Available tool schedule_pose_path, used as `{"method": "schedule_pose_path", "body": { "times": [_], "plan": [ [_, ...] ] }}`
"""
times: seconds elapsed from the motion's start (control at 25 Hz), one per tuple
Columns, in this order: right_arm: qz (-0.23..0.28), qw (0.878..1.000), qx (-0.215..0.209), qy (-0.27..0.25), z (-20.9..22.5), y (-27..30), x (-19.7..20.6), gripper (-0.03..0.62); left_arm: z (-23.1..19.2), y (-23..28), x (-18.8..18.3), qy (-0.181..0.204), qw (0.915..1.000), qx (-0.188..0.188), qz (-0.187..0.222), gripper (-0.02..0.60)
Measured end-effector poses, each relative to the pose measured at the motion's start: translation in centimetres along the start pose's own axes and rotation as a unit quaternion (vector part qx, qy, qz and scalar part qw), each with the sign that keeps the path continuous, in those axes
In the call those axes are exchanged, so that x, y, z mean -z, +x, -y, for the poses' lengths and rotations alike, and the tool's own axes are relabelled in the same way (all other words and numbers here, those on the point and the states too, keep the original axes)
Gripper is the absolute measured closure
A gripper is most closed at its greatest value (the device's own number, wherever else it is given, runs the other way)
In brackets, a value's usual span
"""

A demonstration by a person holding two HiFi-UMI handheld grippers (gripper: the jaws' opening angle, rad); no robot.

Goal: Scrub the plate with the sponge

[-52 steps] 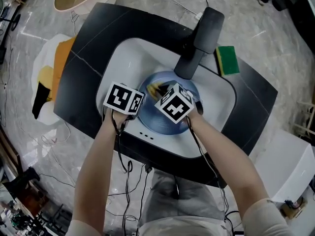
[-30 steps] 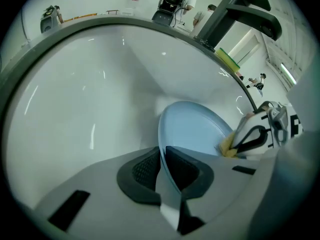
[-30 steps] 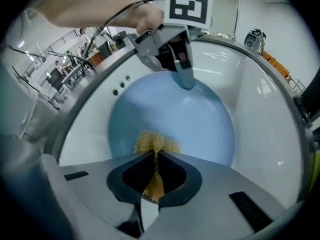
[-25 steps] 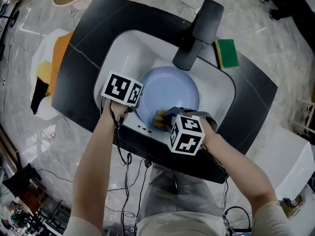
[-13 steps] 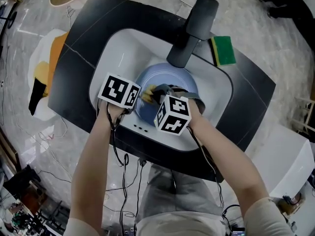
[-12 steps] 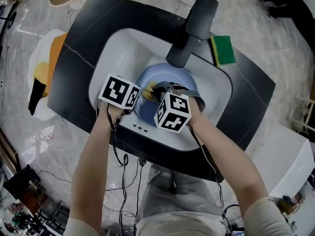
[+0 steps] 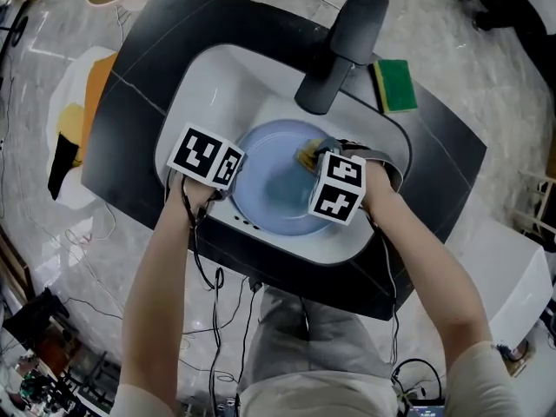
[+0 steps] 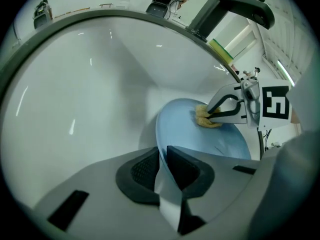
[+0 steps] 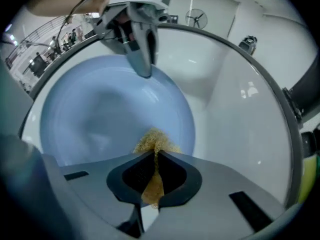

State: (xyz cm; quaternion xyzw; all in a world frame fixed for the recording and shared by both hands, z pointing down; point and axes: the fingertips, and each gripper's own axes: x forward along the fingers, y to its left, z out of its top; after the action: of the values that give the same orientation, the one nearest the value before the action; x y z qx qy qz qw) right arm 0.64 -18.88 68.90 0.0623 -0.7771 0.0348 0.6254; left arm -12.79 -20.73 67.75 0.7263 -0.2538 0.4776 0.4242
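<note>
Blue plate [image 7: 274,194] sits in the white sink [image 7: 217,85], set in the black tabletop [image 7: 156,42]; left hand-held gripper [image 8: 163,166] is clamped on the plate's left rim, its jaws having just eased wider with the rim between them; right hand-held gripper [image 9: 152,174] is closed on the yellow sponge [image 9: 154,143], which touches the plate's far right part, near the faucet [image 7: 343,46]; a green sponge [image 7: 398,85] rests on the tabletop beside the faucet.

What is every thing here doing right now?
left gripper: shut on blue plate rim, fingers just eased open slightly.
right gripper: shut on yellow sponge.
blue plate: in sink, rim clamped.
yellow sponge: squeezed, touching blue plate.
green sponge: lying on counter.
</note>
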Motion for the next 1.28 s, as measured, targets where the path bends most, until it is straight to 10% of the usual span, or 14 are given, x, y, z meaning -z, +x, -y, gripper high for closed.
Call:
{"method": "schedule_pose_path", "body": {
  "times": [0.24, 0.48, 0.88, 1.28],
  "plan": [
    [-0.004, 0.990, -0.098, -0.104, -8.2, -4.0, 0.1, 0.548, 0.3, -0.2, -0.2, 0.005, 1.0000, -0.002, 0.001, 0.520],
    [0.083, 0.983, -0.147, -0.069, -11.9, -4.8, -5.5, 0.548, 0.6, -0.5, -1.0, -0.003, 1.0000, -0.002, -0.002, 0.529],
    [0.128, 0.989, -0.070, -0.005, -3.6, -1.1, -9.0, 0.547, 1.9, -0.1, -0.8, 0.013, 0.9998, -0.013, -0.008, 0.524],
    [0.011, 1.000, 0.002, 0.020, 1.5, 0.9, -1.7, 0.548, 1.8, -0.4, 0.4, 0.021, 0.9994, -0.006, -0.028, 0.515]
  ]
}}
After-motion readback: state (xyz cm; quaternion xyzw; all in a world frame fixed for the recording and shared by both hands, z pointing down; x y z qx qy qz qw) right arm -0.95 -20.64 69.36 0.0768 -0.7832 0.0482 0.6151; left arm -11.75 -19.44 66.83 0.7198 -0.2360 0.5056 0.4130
